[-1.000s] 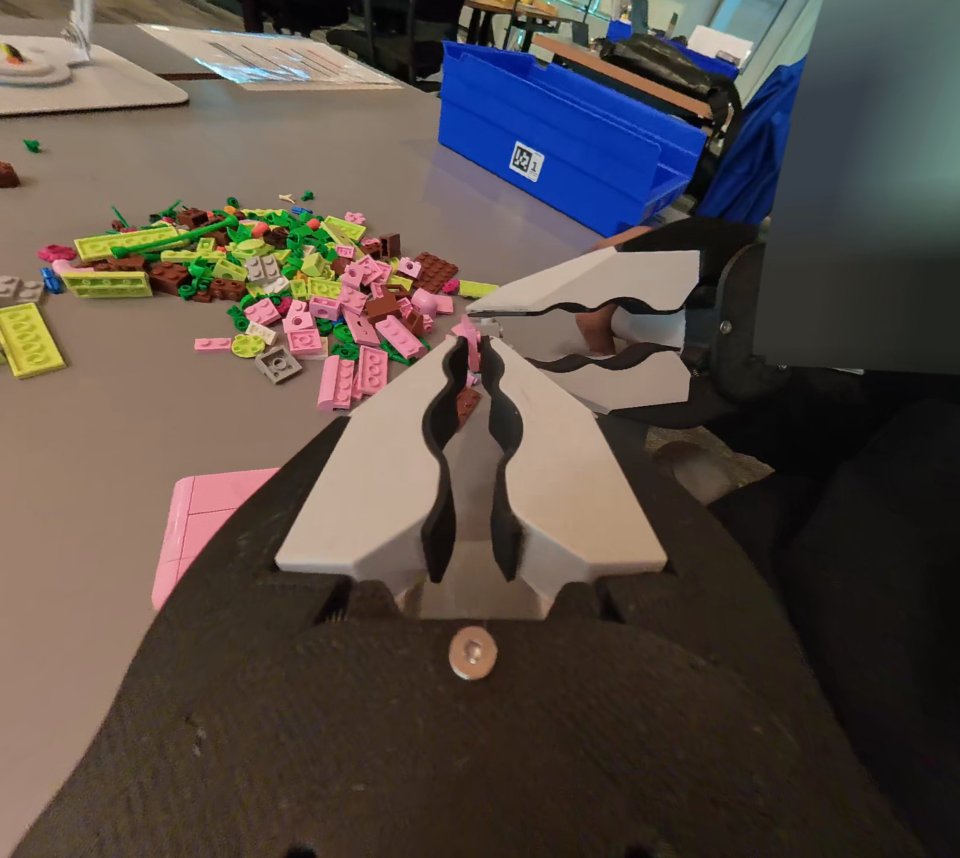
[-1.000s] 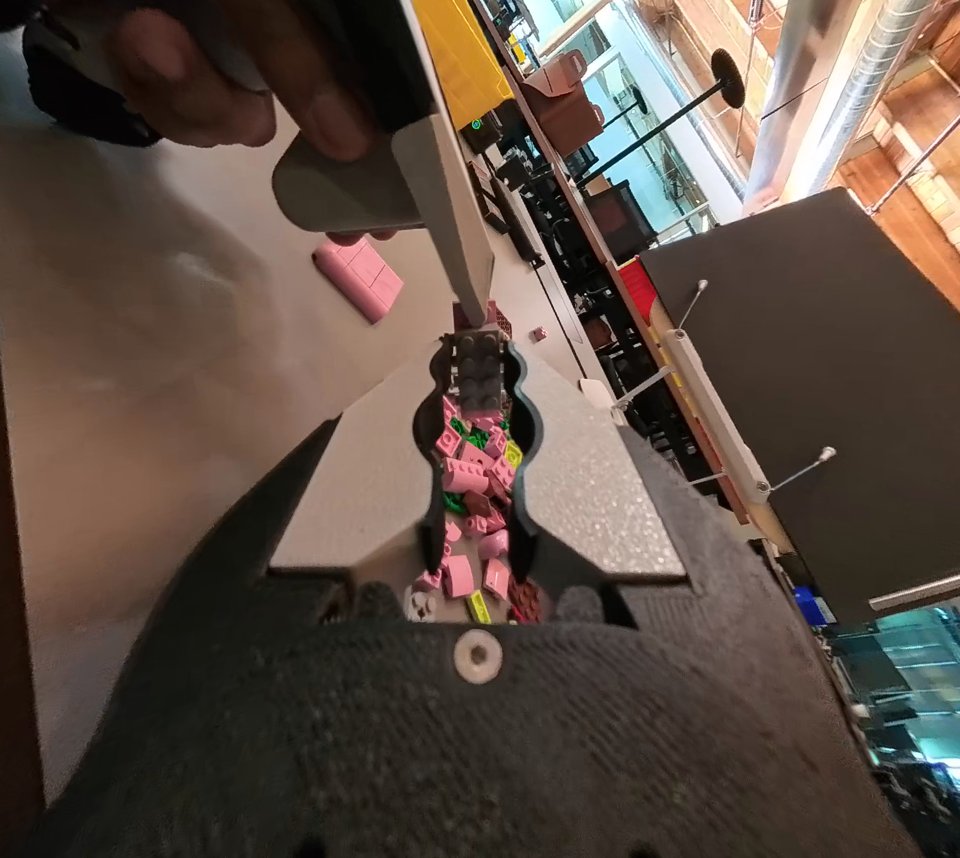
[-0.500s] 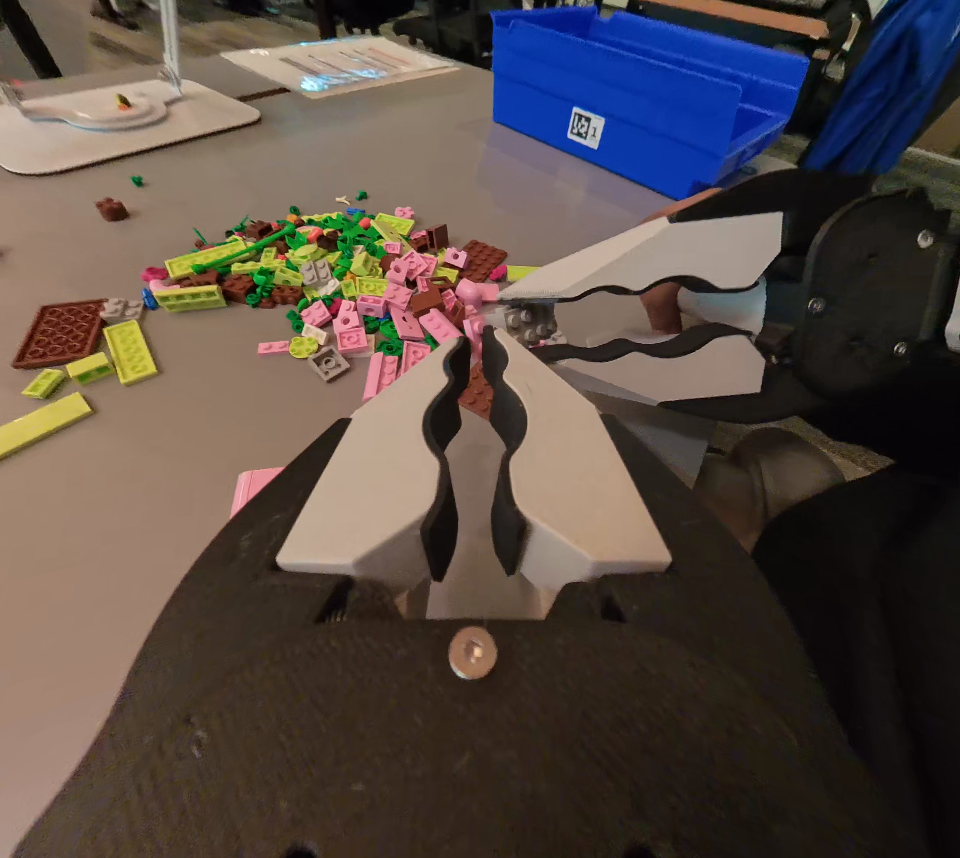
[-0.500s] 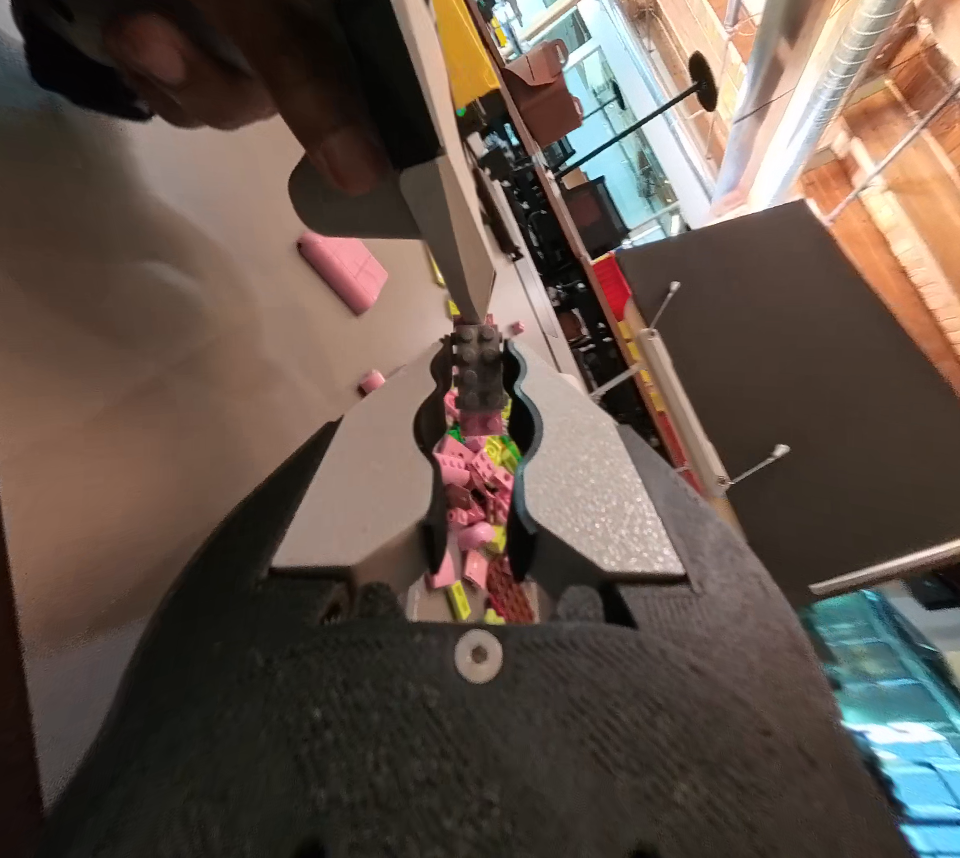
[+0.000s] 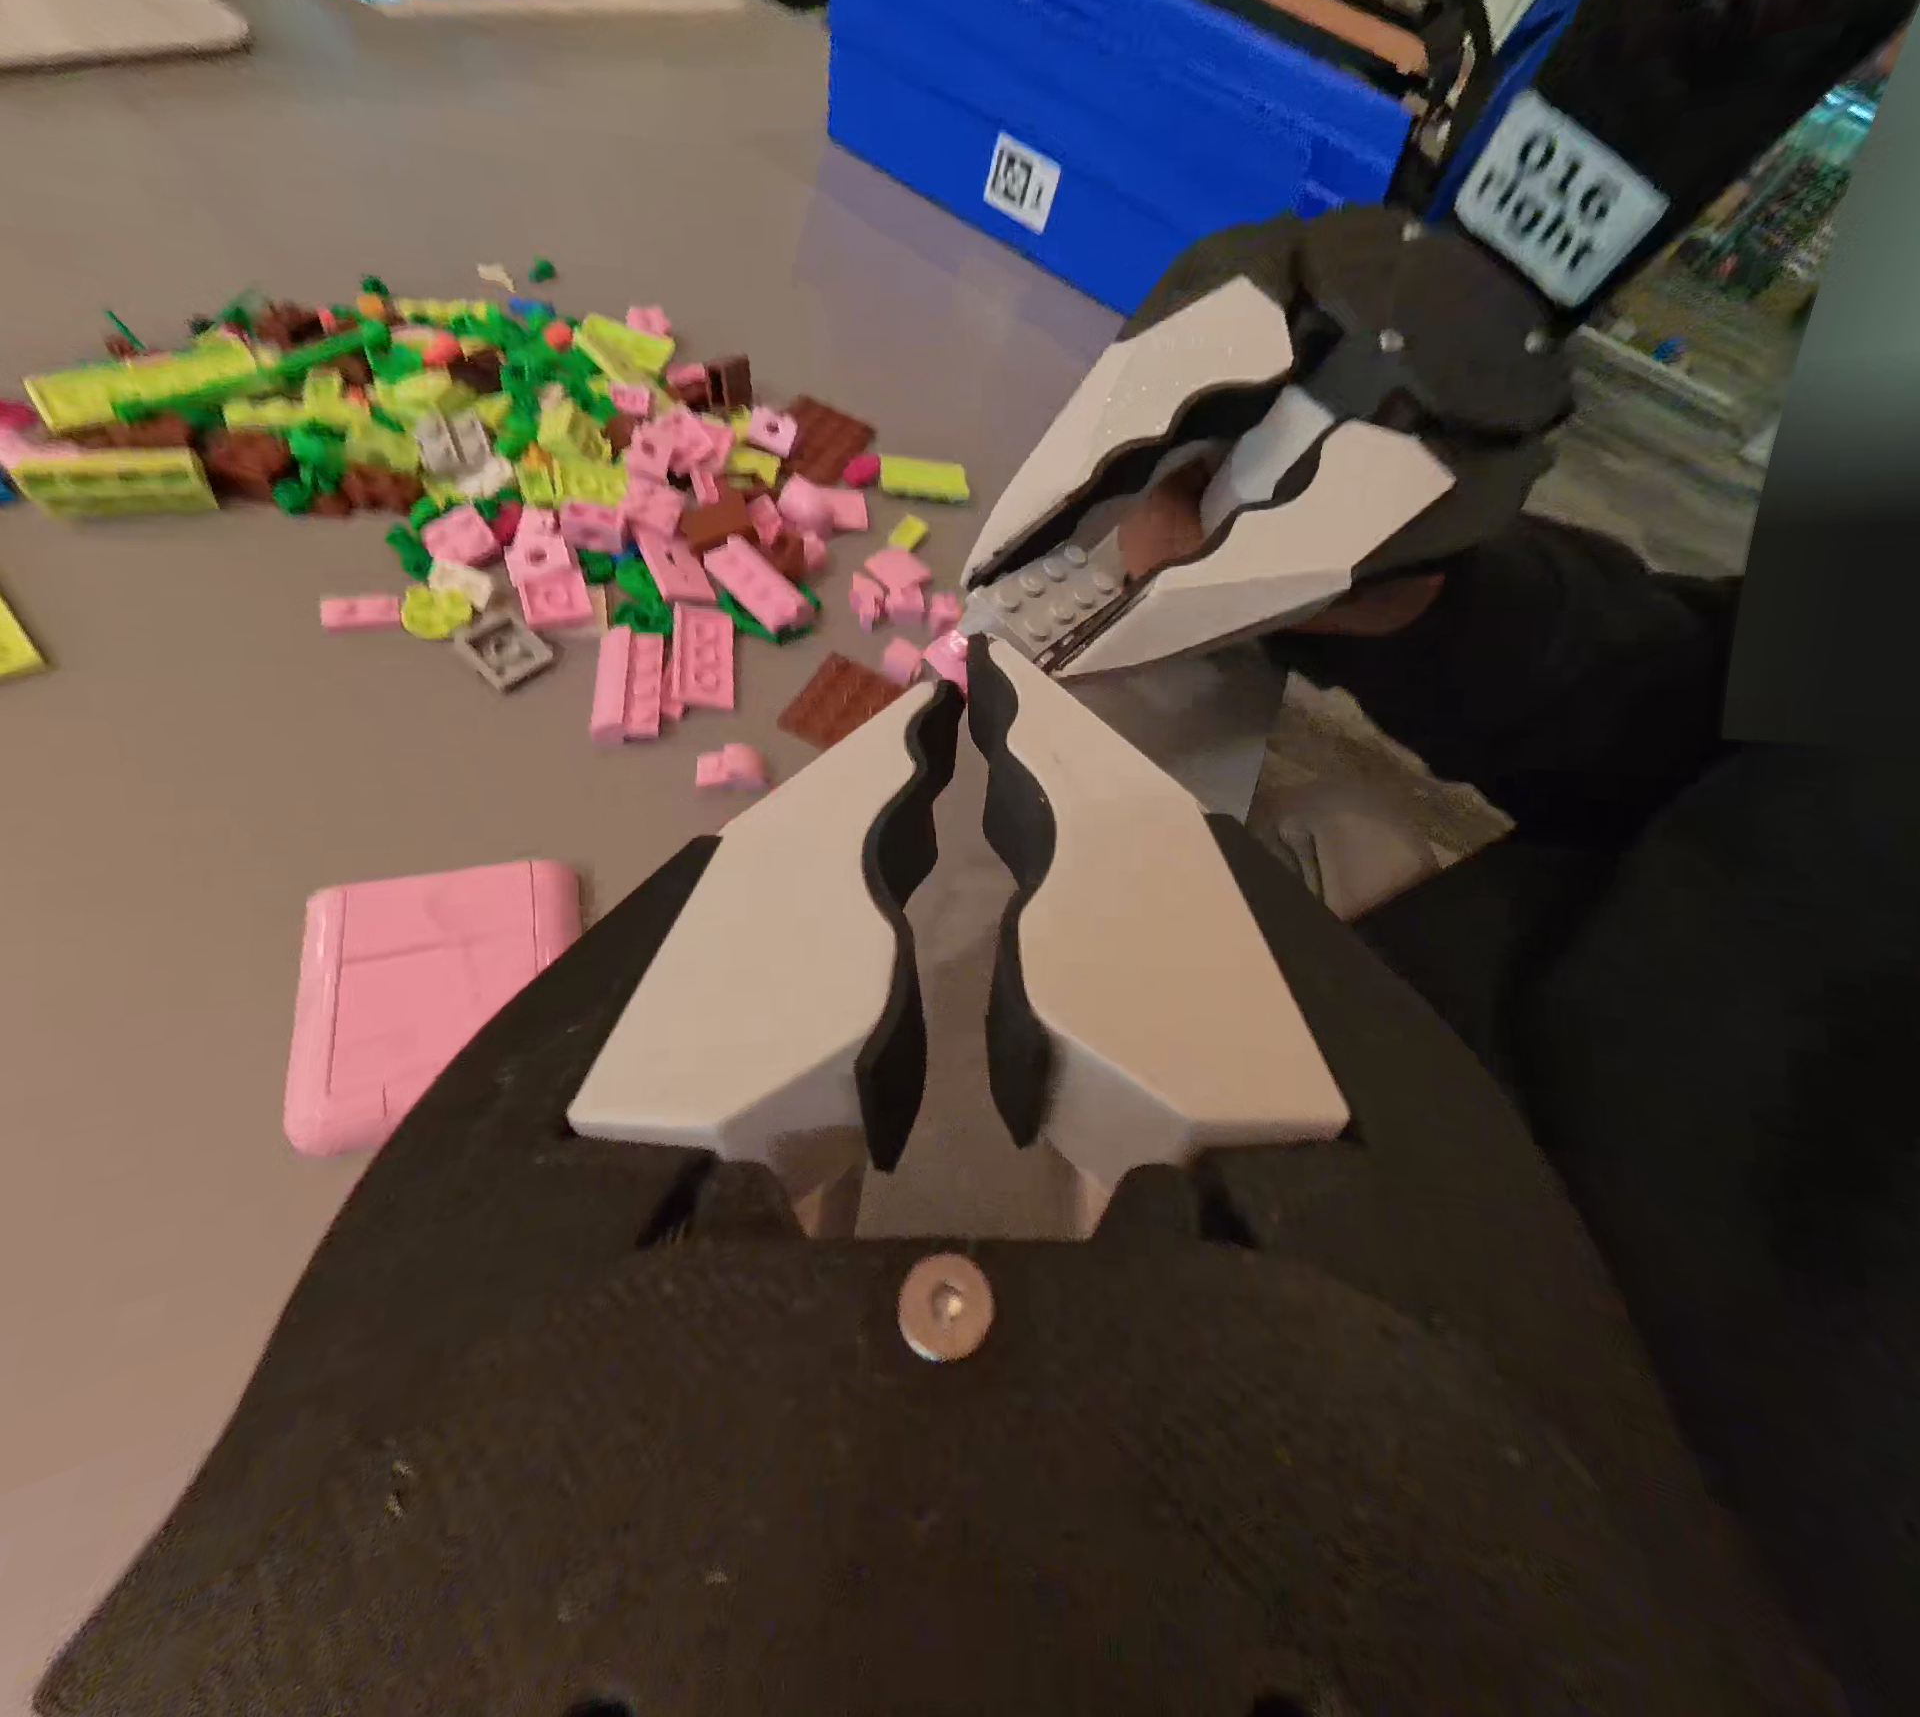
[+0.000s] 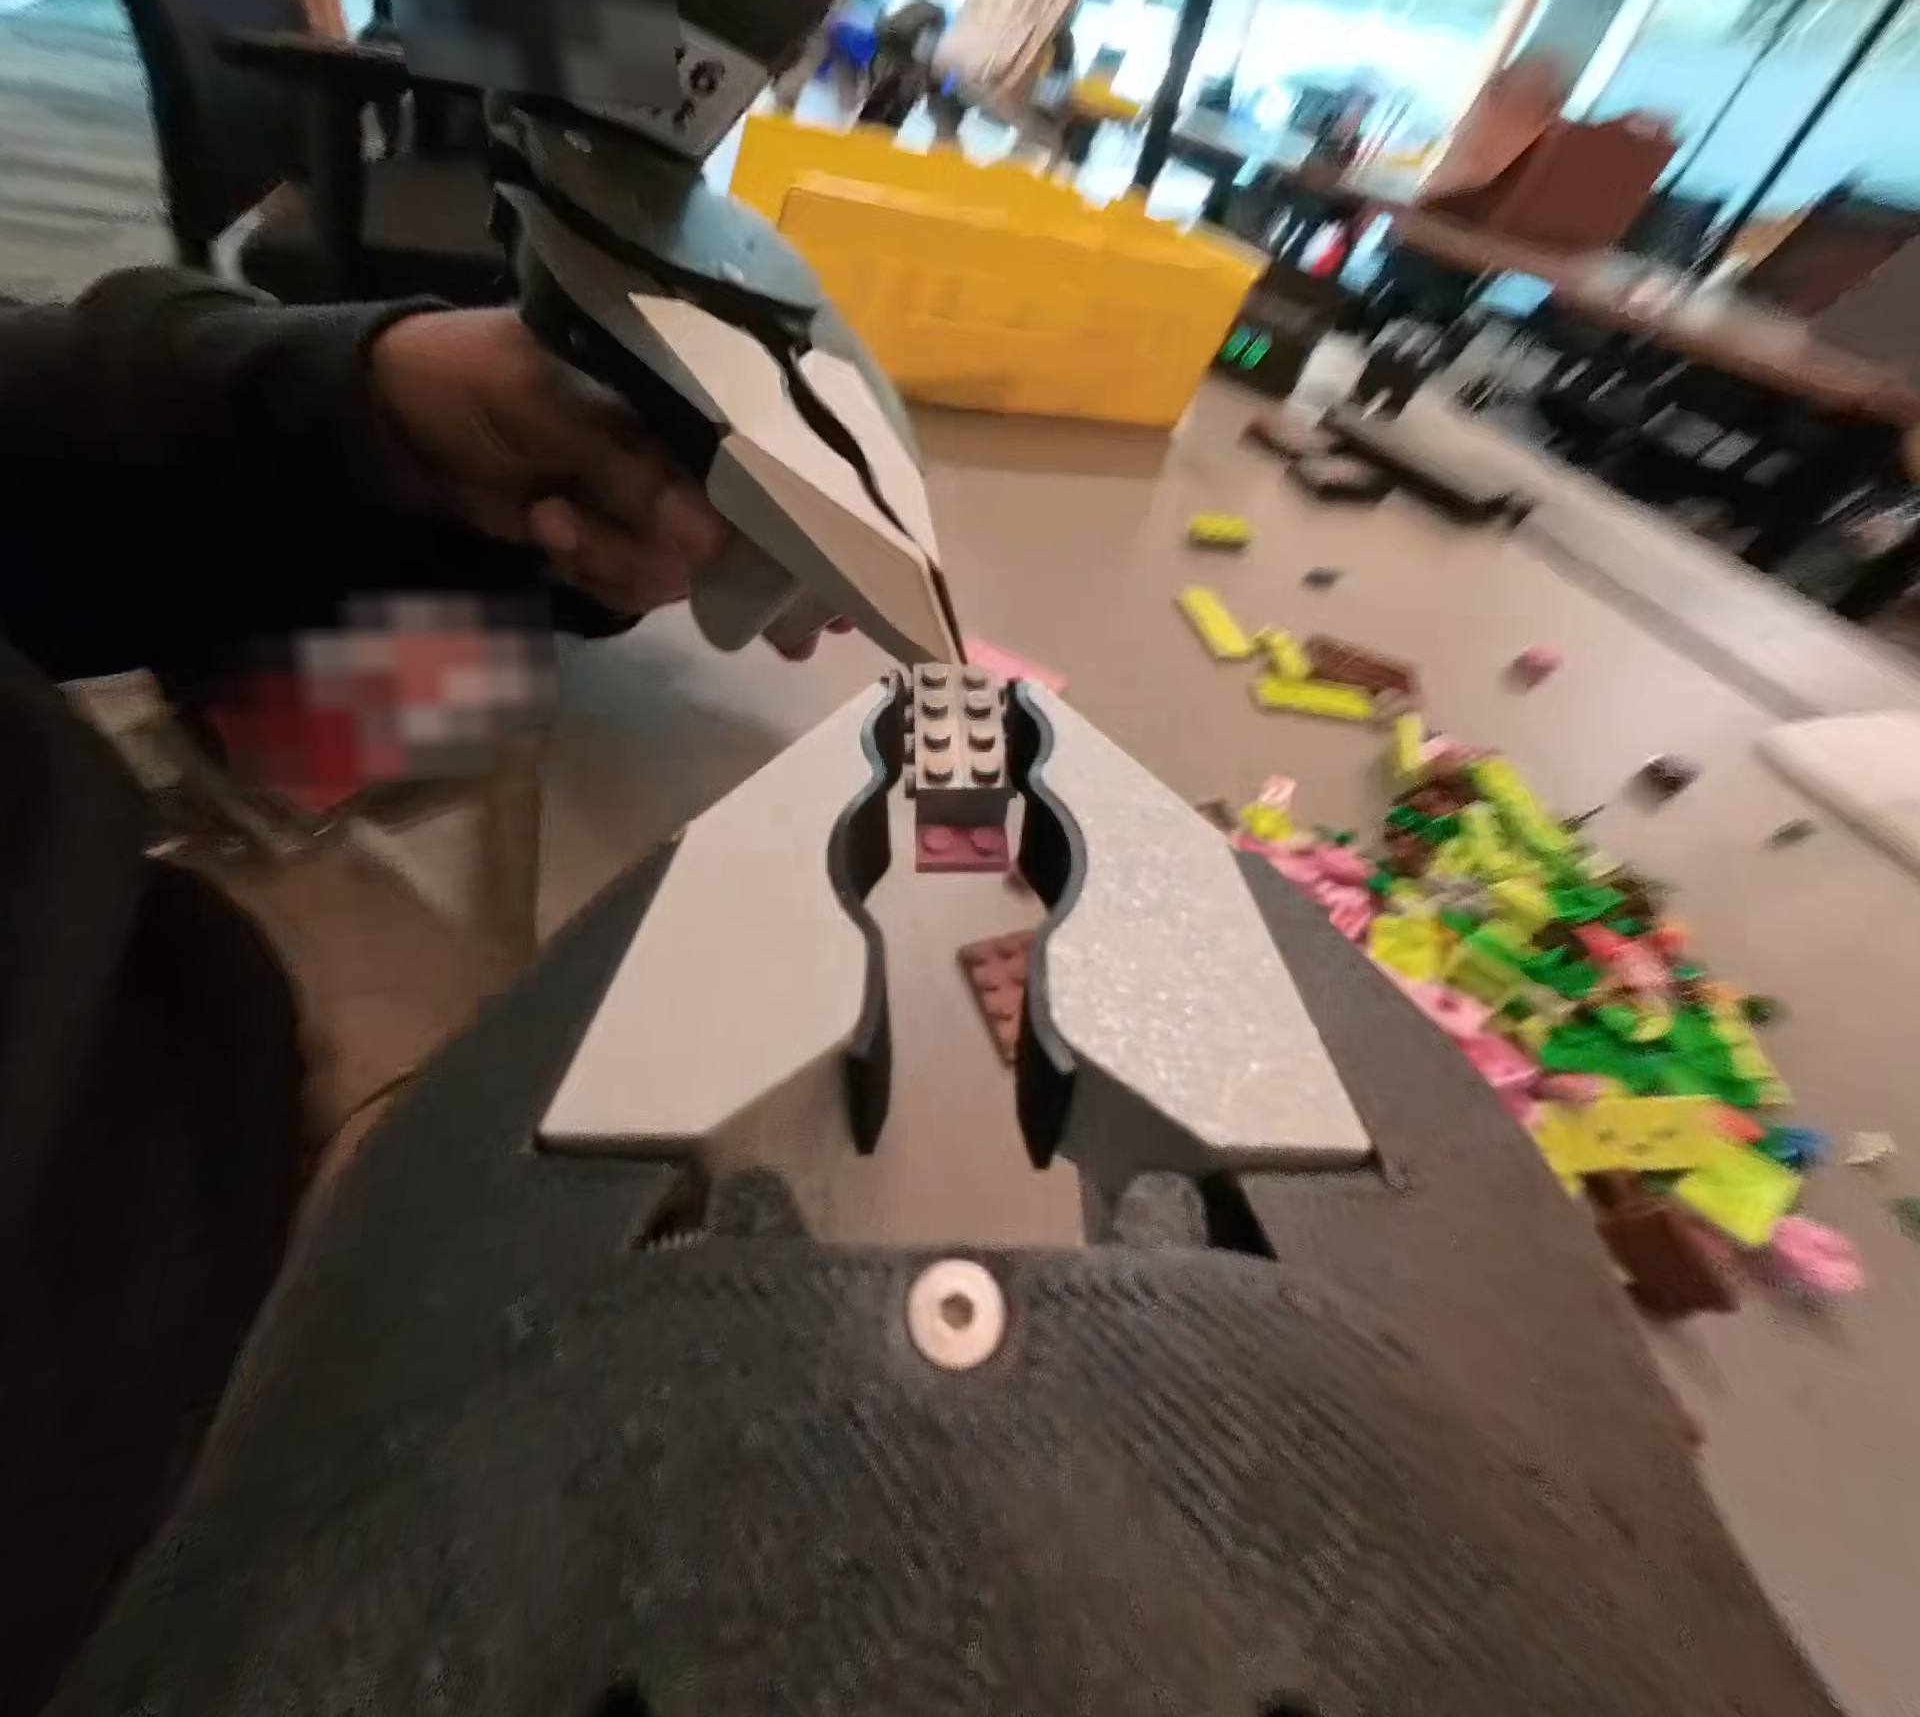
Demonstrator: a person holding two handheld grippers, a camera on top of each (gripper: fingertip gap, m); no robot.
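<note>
Grey counter (image 5: 260, 784) stretches before us, strewn with a heap of pink, green and brown plastic bricks (image 5: 499, 462), a blue plastic bin (image 5: 1091, 98) behind. Our right claw (image 6: 951, 696) is clenched on a dark grey studded brick (image 6: 956, 737). Our left claw (image 5: 966, 670) is pinched almost closed, tips touching that brick's end; whether it grips anything, we cannot tell. A flat pink tile (image 5: 416, 992) lies beside.
</note>
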